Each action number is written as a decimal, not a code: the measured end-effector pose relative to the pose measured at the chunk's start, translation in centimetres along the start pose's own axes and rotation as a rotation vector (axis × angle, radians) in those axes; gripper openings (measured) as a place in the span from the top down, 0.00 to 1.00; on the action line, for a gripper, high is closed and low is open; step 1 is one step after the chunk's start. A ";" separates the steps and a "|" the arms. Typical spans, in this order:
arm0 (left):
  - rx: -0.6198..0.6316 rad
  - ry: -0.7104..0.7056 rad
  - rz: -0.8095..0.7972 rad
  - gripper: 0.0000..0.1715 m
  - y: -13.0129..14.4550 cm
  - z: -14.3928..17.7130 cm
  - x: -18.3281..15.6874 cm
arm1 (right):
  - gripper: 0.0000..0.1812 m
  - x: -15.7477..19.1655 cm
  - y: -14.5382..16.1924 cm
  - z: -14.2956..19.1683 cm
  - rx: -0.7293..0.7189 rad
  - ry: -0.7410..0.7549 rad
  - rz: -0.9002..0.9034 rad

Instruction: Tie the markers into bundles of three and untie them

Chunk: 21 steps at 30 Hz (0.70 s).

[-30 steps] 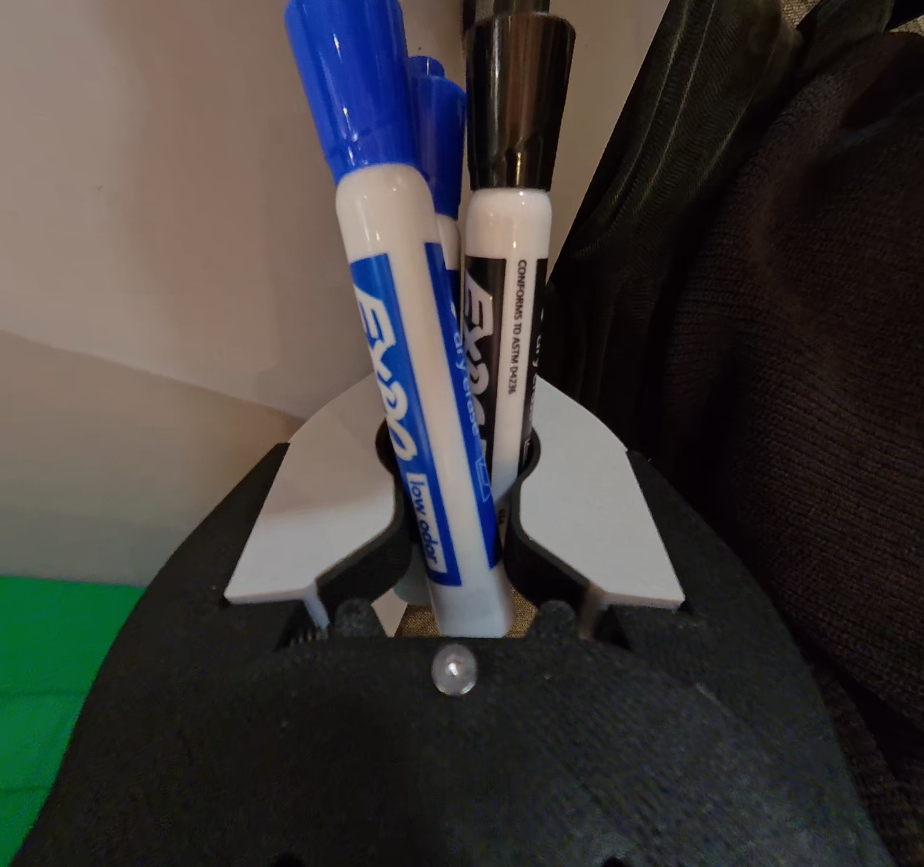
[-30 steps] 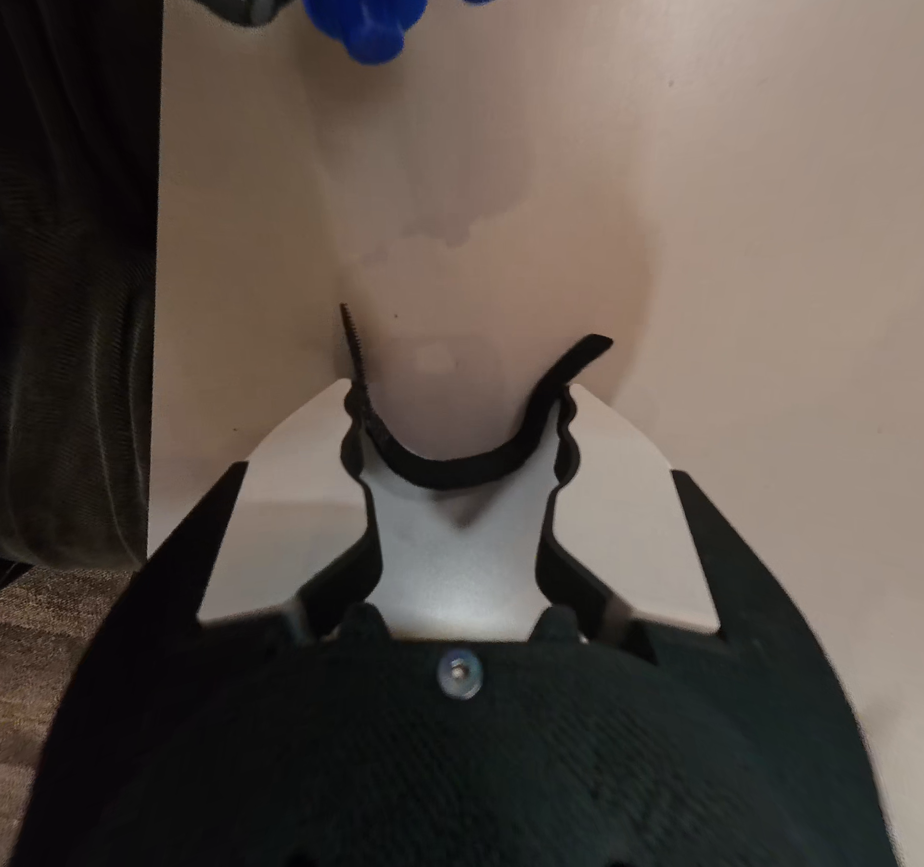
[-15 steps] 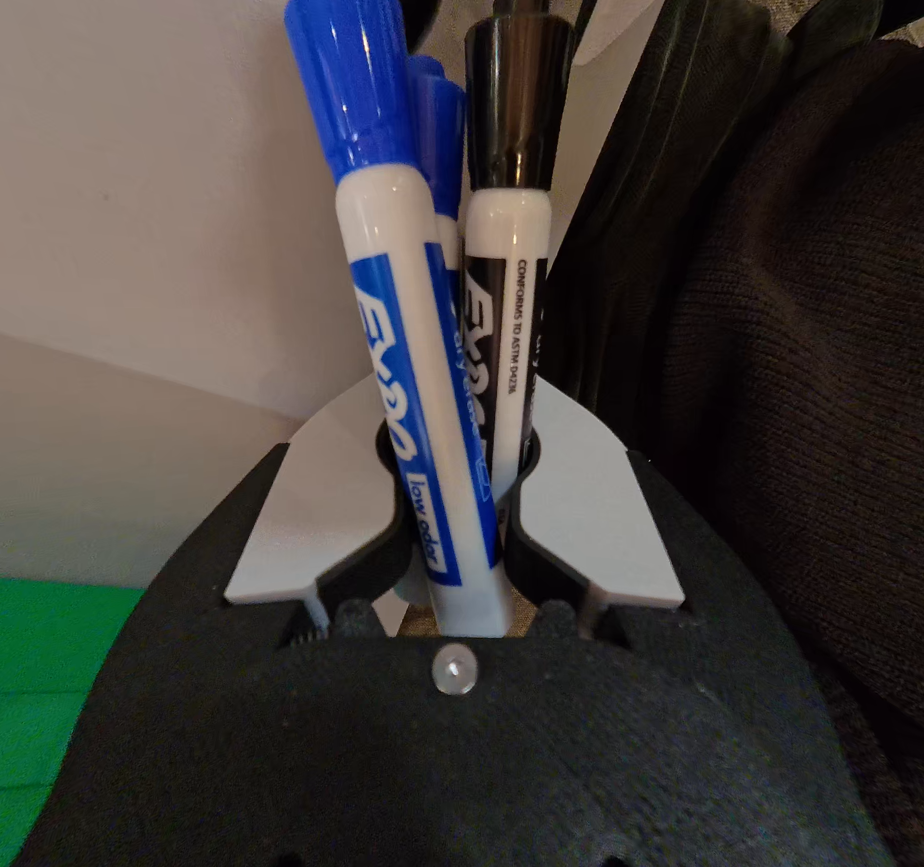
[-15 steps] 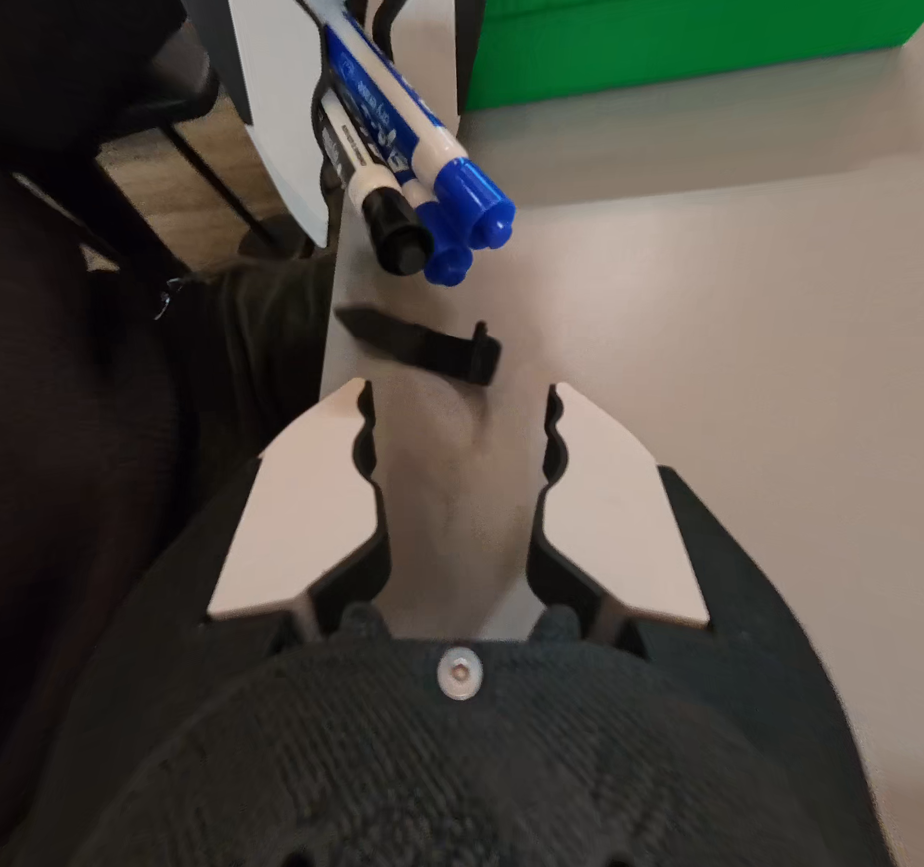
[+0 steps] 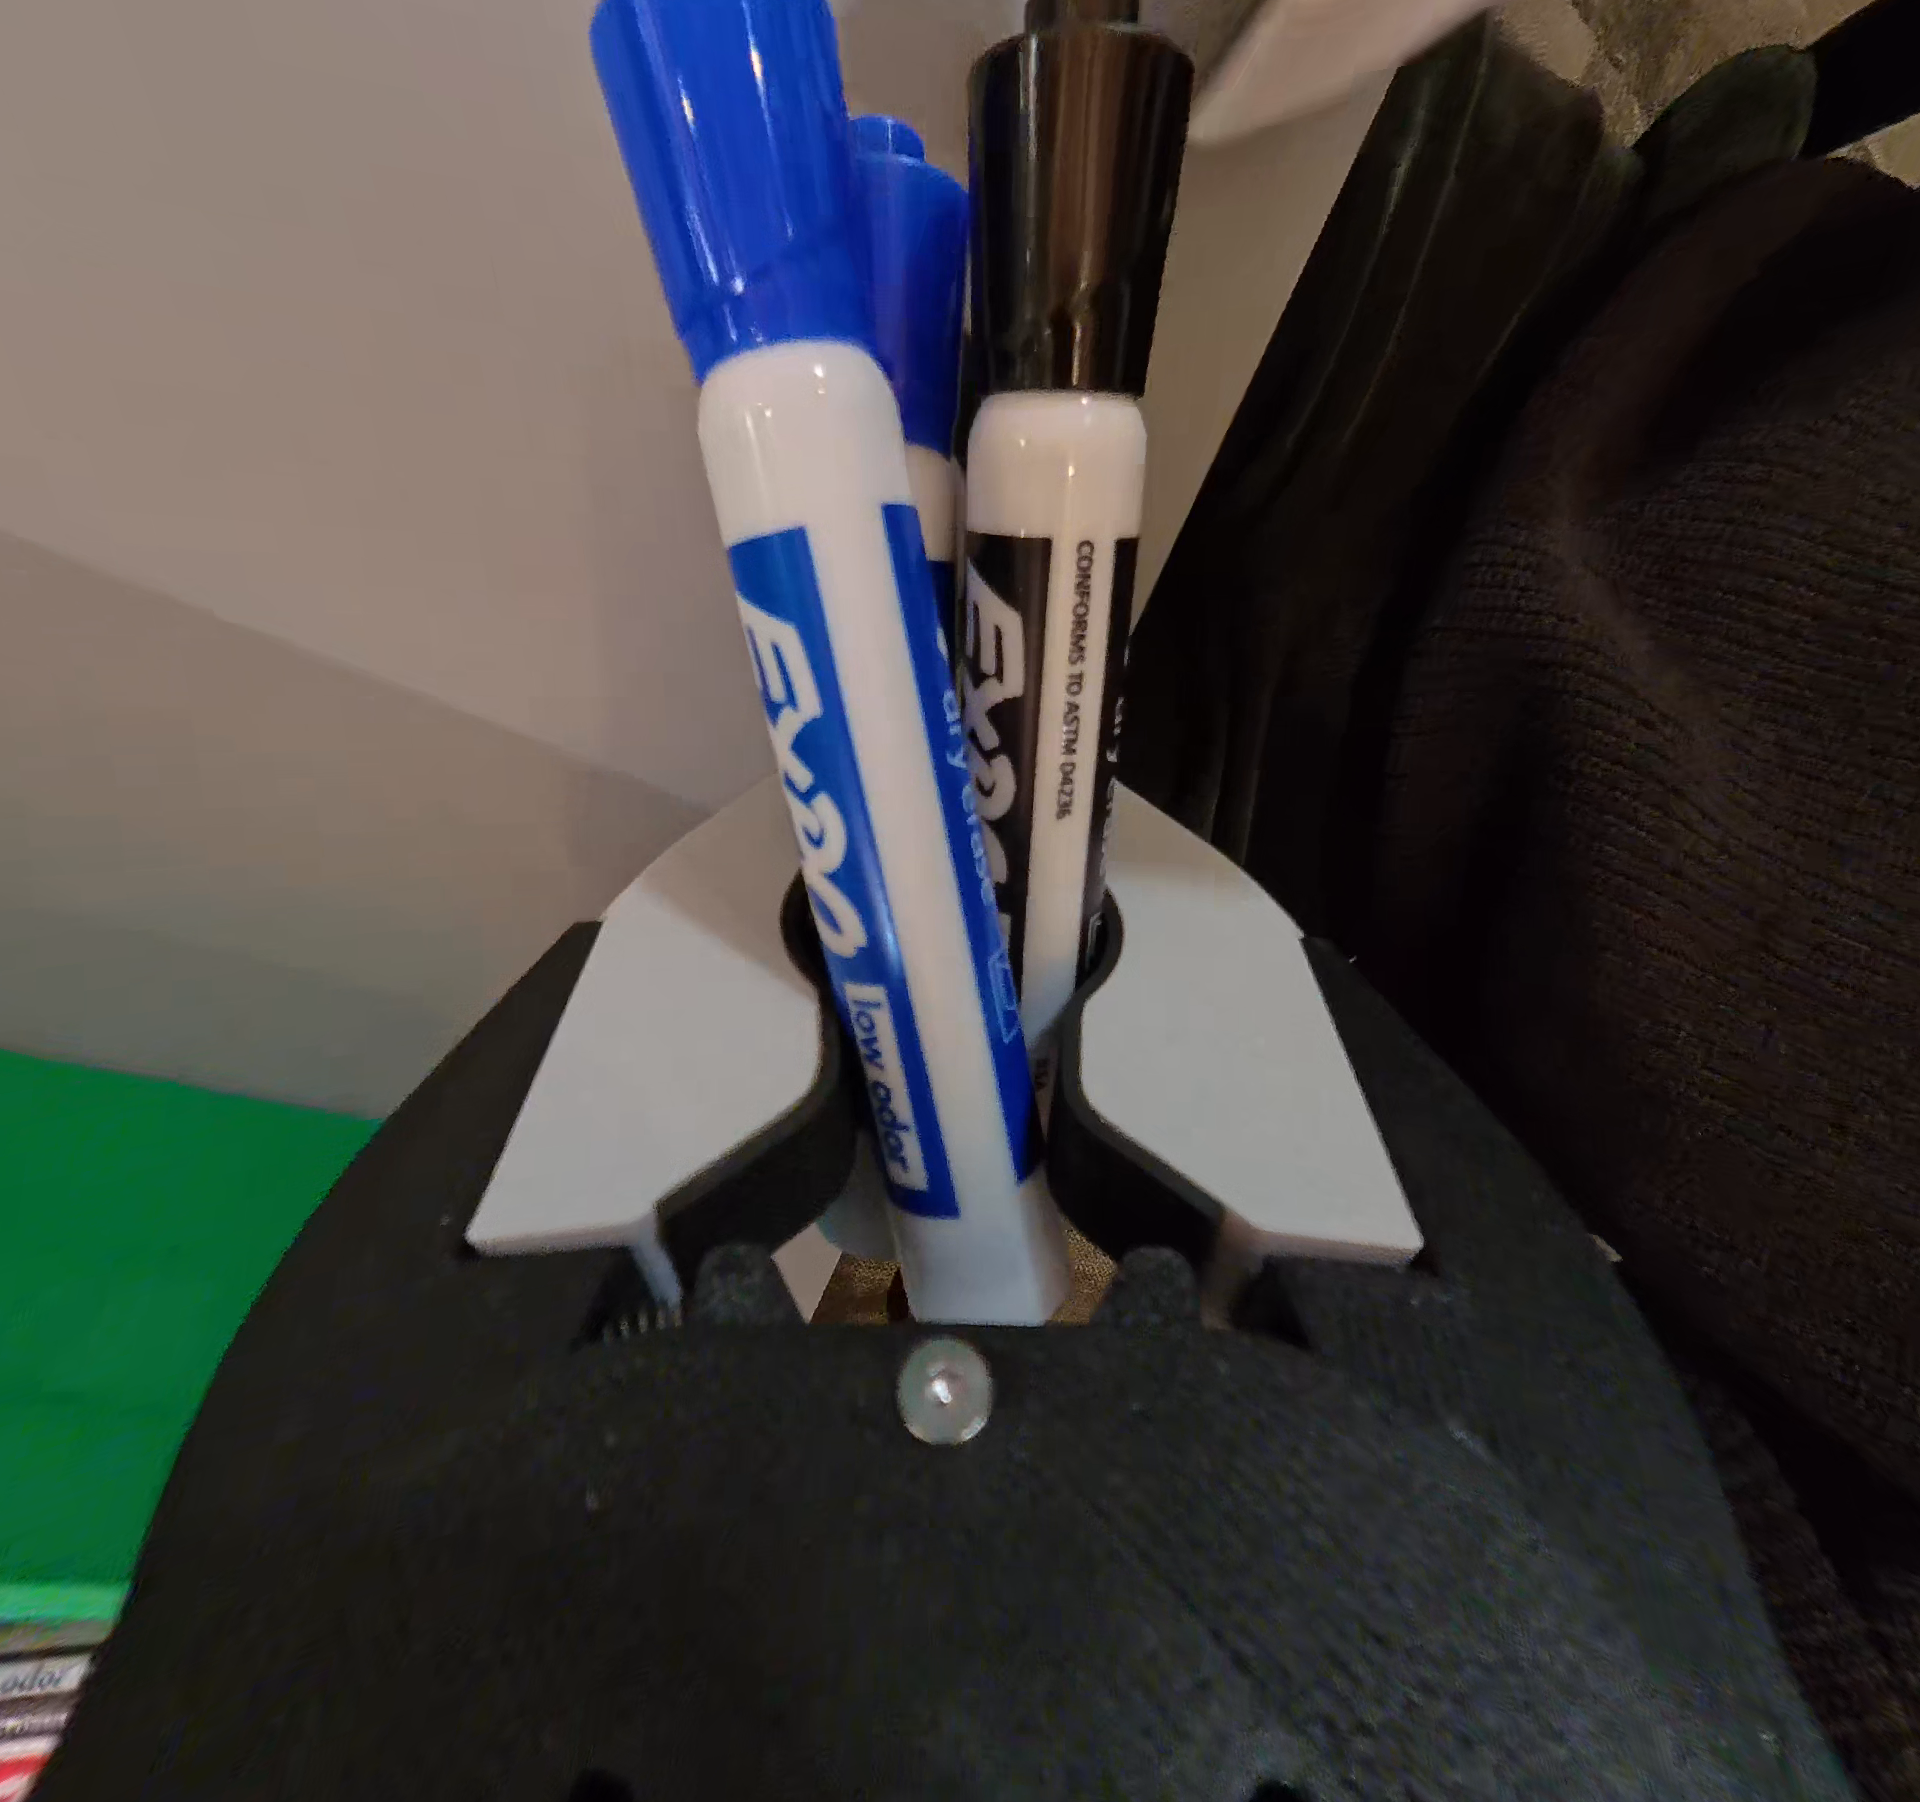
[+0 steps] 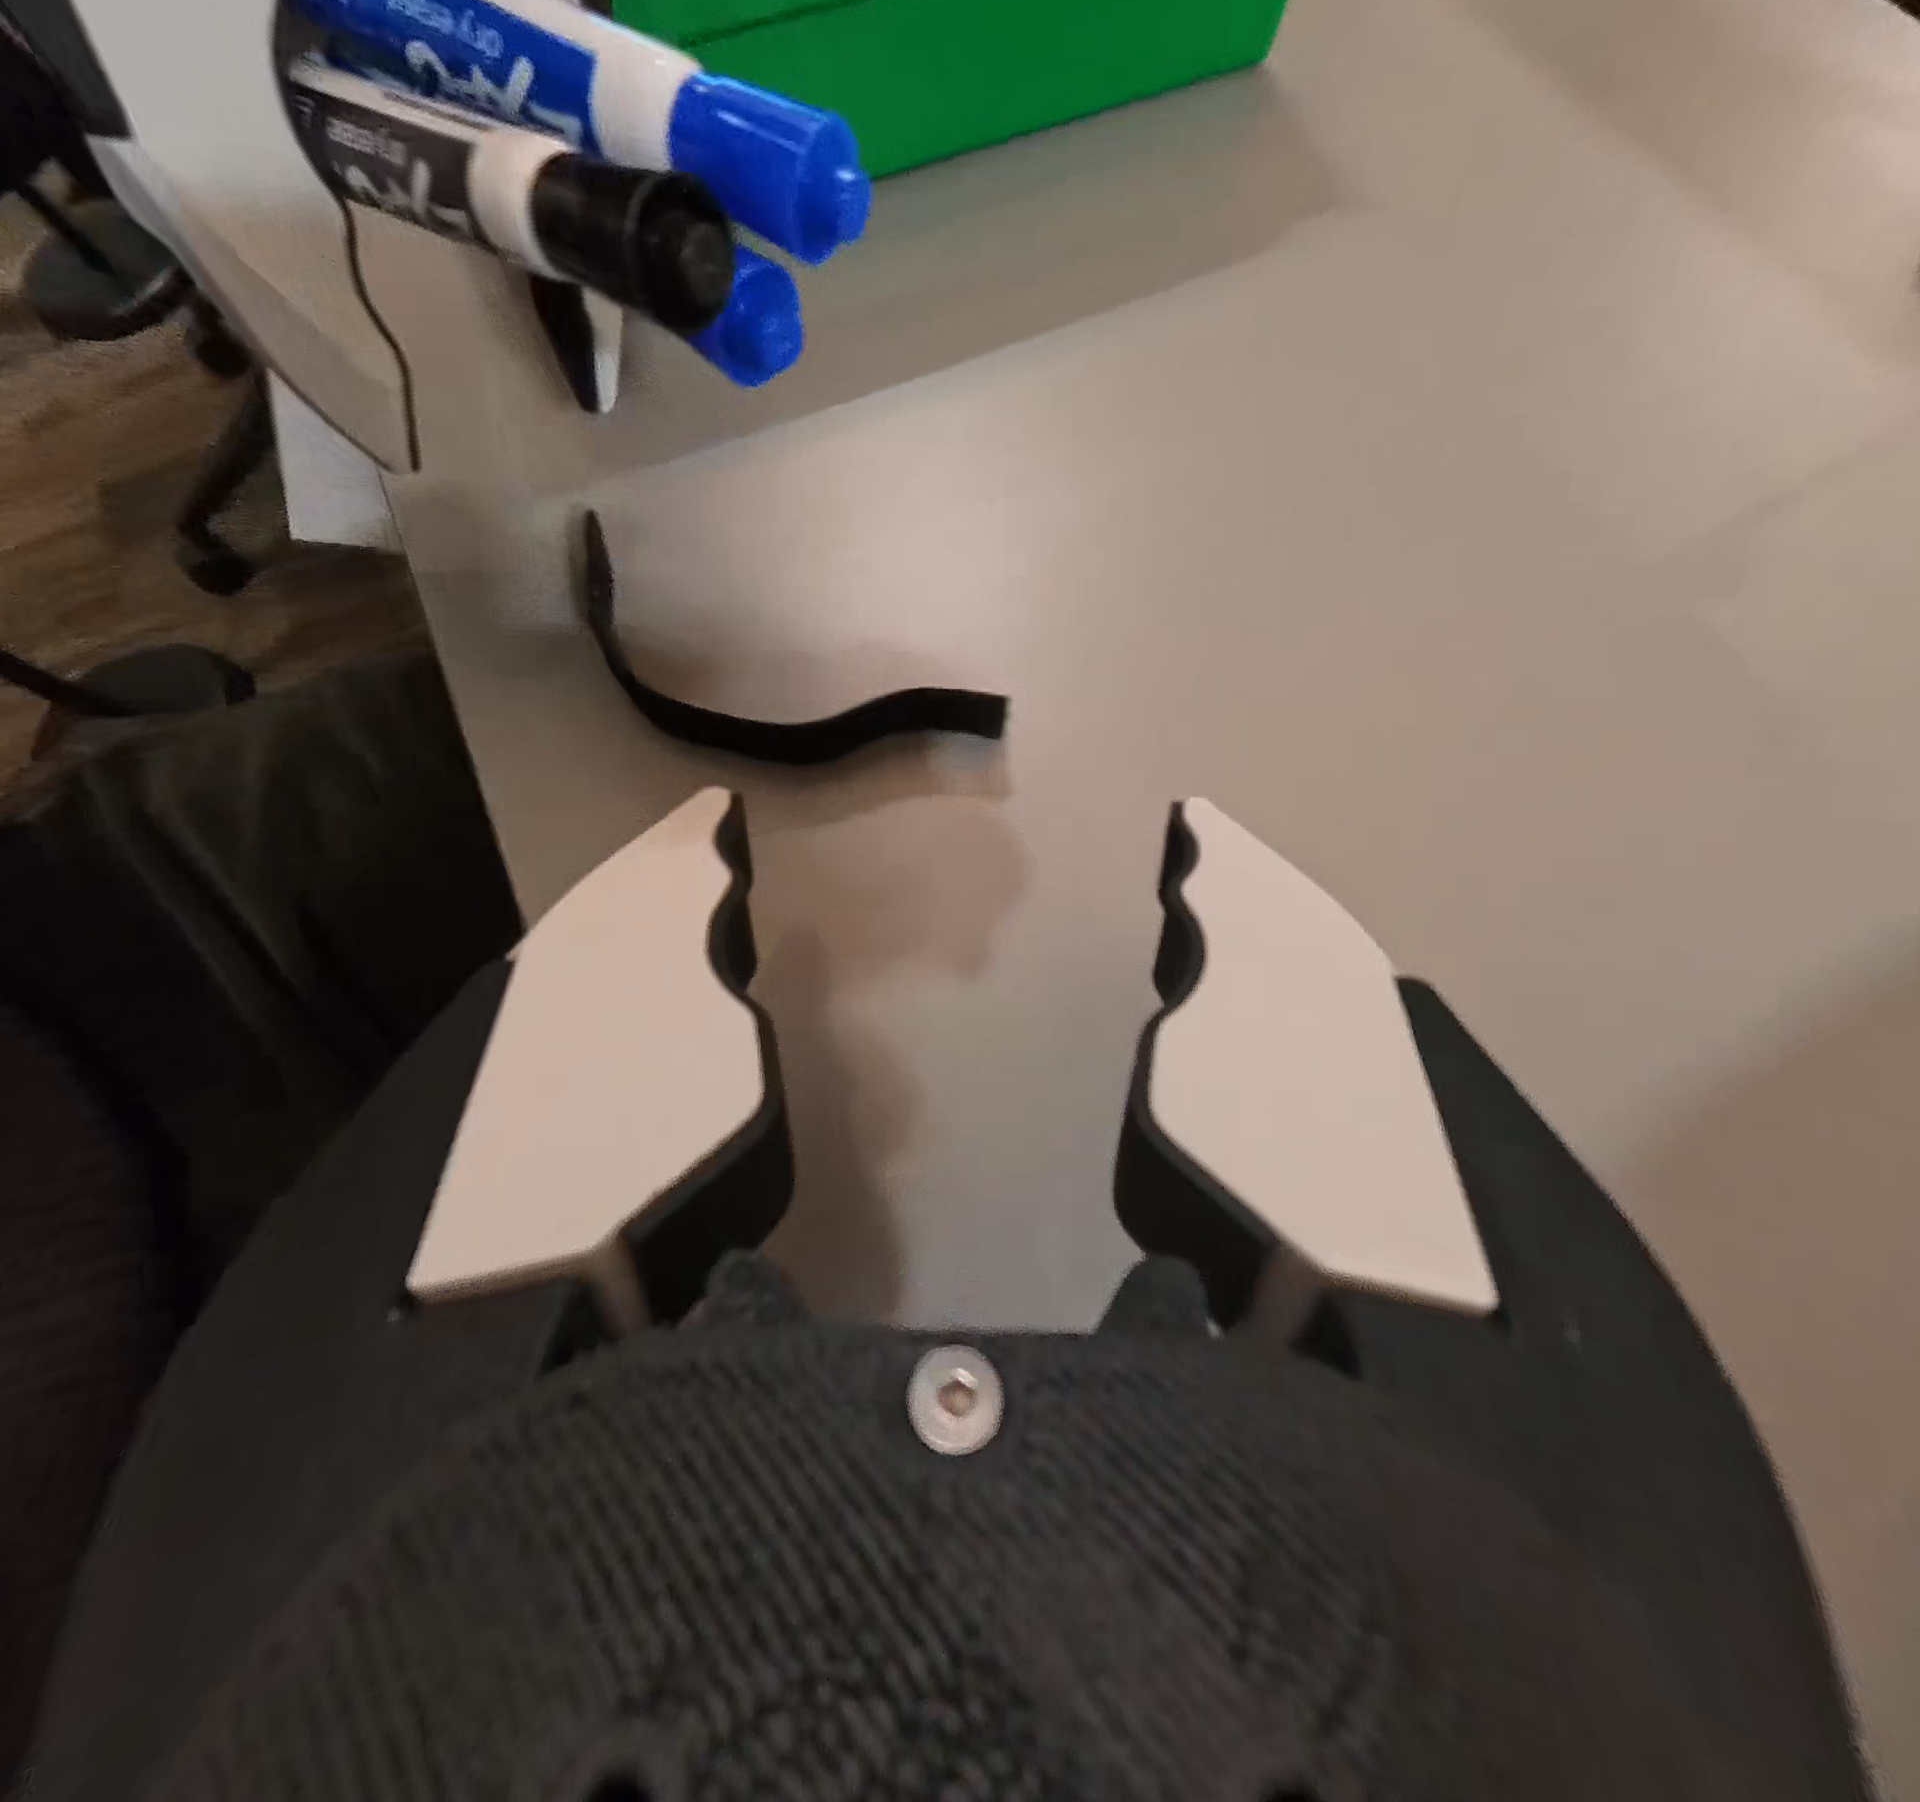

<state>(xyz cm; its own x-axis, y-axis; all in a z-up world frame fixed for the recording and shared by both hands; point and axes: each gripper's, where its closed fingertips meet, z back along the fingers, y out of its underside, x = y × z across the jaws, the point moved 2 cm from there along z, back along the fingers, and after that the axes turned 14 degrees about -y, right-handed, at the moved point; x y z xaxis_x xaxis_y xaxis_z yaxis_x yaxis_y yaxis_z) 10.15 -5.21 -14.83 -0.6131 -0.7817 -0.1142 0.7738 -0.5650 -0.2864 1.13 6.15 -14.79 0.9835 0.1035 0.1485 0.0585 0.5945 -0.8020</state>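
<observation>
The left gripper [image 5: 951,963] is clenched around a bundle of three dry-erase markers: two blue markers [image 5: 831,713] and one black marker [image 5: 1060,557], with the caps pointing away from it. The right gripper [image 6: 956,879] is released and holds nothing. A black strap [image 6: 790,734] lies on the beige table [image 6: 1455,609], just ahead of its fingertips, with its long axis across the gap. A green box [image 6: 935,17] stands beyond.

Two blue-capped markers [image 5: 727,194] and one black-capped marker [image 5: 1075,225] are seen; a black strap [image 6: 810,729] on a beige worktop [image 6: 1455,609]; a green box [image 6: 935,17].
</observation>
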 end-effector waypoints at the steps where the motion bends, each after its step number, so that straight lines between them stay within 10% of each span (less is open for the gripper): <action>1: -0.001 -0.005 0.004 0.74 0.1 0.1 0.2 | 0.56 0.9 -0.1 -0.3 -0.014 0.018 -0.032; 13: -0.042 -0.046 -0.015 0.74 -0.1 2.0 -0.3 | 0.33 3.1 0.3 -7.5 0.153 0.159 -0.049; 21: -0.043 -0.039 -0.002 0.74 0.2 2.0 0.2 | 0.43 1.3 -0.7 -9.3 0.170 0.035 -0.158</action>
<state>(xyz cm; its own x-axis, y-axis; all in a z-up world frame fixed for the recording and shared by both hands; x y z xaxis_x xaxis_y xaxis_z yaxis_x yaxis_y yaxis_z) 10.51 -5.95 -13.02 -0.6077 -0.7905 -0.0764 0.7643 -0.5559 -0.3270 3.95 -1.60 -19.42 0.9700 -0.0273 0.2417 0.1852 0.7273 -0.6609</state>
